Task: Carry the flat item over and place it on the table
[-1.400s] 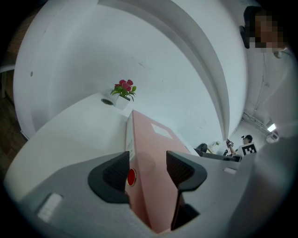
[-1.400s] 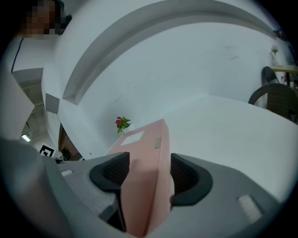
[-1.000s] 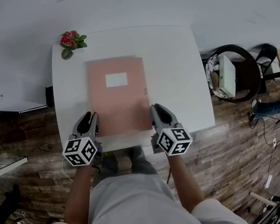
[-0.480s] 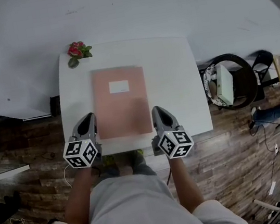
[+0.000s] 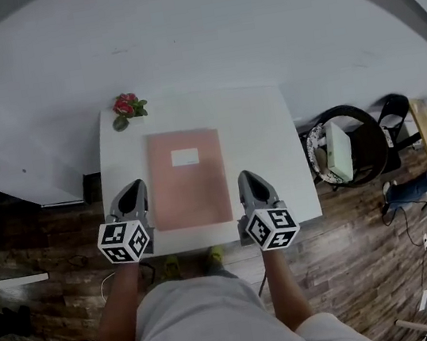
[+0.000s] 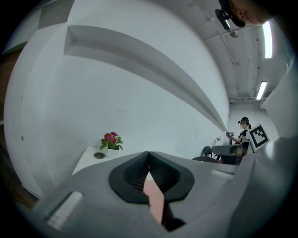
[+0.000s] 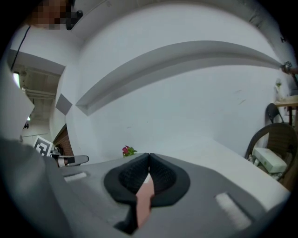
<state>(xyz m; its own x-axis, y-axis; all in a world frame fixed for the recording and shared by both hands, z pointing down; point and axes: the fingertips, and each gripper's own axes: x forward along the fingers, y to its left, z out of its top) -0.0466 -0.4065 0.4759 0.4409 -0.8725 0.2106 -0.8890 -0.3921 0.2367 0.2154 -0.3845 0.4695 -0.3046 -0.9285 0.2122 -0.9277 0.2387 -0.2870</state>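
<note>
The flat item is a pink folder with a white label, lying flat on the white table near its front edge. My left gripper hovers just left of the folder's near corner, apart from it, jaws shut. My right gripper hovers just right of the other near corner, also shut. In the left gripper view and the right gripper view the pads meet at their tips. Only a thin strip of pink shows through the slot below them.
A small pot of red flowers stands at the table's far left corner. A round dark chair holding a white box stands to the table's right. The wall lies beyond the table, wood flooring around it. A person stands far off.
Both grippers have come off the folder's near corners and drawn back toward me, and their jaws have closed. The folder stays flat on the table. The head view has pulled back.
</note>
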